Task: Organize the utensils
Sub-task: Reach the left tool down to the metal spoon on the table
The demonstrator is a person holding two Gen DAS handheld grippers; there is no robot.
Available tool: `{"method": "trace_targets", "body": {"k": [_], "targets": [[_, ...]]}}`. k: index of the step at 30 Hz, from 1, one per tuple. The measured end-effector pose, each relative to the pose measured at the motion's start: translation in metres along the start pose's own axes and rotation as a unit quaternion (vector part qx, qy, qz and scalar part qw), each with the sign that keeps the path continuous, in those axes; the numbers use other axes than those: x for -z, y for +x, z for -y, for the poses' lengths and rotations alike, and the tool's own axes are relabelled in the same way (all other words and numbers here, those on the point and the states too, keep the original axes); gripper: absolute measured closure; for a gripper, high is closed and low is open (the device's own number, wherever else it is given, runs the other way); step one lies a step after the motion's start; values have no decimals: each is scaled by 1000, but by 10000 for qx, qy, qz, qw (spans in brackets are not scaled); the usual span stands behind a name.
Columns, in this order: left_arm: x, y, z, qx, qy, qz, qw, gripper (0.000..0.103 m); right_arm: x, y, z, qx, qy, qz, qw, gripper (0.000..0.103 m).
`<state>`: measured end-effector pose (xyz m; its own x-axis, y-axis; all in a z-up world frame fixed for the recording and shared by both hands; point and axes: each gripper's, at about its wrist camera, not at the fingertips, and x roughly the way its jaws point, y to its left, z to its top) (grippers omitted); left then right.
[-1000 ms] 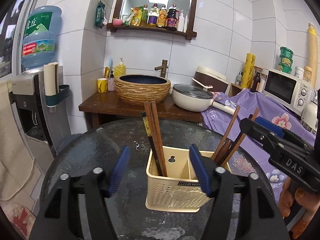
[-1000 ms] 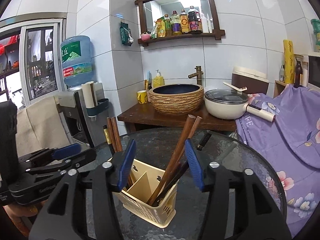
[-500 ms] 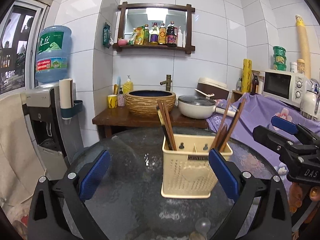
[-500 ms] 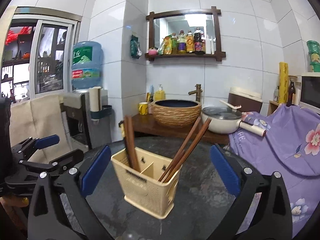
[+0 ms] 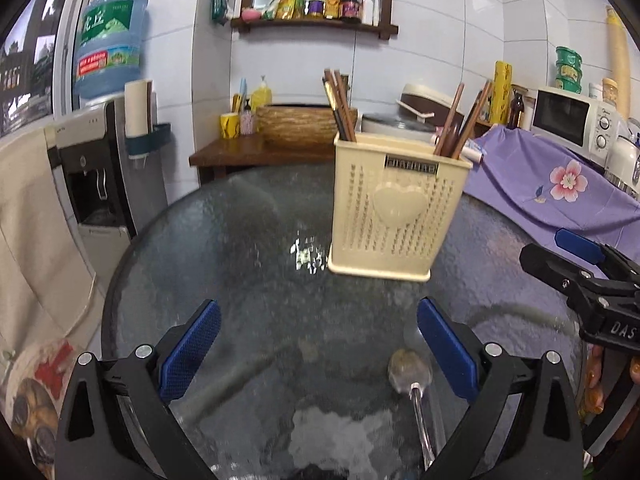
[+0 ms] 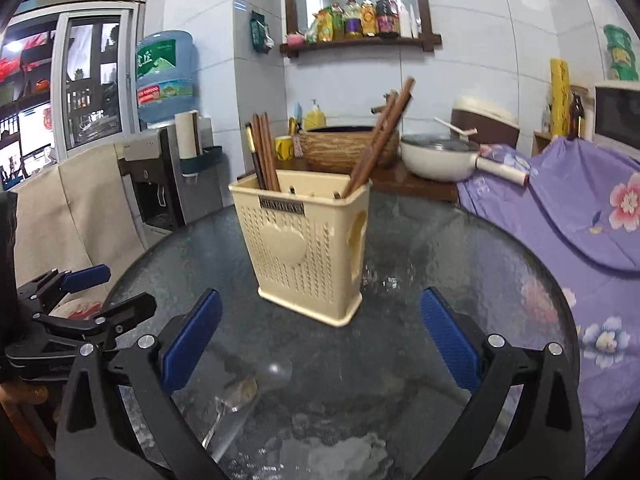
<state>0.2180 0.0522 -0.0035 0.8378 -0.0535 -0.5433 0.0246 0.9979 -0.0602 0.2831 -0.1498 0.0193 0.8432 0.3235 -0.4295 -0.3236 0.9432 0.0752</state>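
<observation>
Both claws lowered, wide, empty | one holder point(image 5: 394, 216) | one spoon point(image 5: 410, 372)

A cream perforated holder point(image 5: 398, 208) stands upright on the round glass tabletop point(image 5: 248, 248), a raised heart on its front. One bunch of brown chopsticks point(image 5: 340, 106) stands nearly upright in its left compartment; another bunch point(image 5: 466, 120) leans to the right in the right compartment. A metal spoon point(image 5: 412, 380) lies flat on the glass, well apart from the holder, bowl toward it.

White-tiled walls point(image 5: 440, 40), wooden shelf point(image 5: 316, 24)
</observation>
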Motion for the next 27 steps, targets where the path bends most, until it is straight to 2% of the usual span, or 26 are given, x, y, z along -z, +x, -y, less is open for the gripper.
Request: {"method": "trace_targets", "body": {"k": [6, 12, 19, 24, 27], "targets": [[29, 5, 7, 147, 2, -399, 9991, 6, 31, 6, 12, 253, 99, -470, 9985, 6], [46, 9, 30, 336, 291, -601, 9972, 8, 60, 10, 28, 314, 469, -830, 9950, 6], [47, 27, 45, 691, 179, -1015, 9923, 33, 71, 8, 41, 481, 676, -1004, 9915, 6], [51, 44, 47, 854, -84, -1387, 9866, 49, 71, 3, 49, 502, 826, -1015, 9901, 6], [52, 47, 45, 860, -108, -1418, 9861, 51, 71, 2, 52, 521, 868, -1032, 9895, 6]]}}
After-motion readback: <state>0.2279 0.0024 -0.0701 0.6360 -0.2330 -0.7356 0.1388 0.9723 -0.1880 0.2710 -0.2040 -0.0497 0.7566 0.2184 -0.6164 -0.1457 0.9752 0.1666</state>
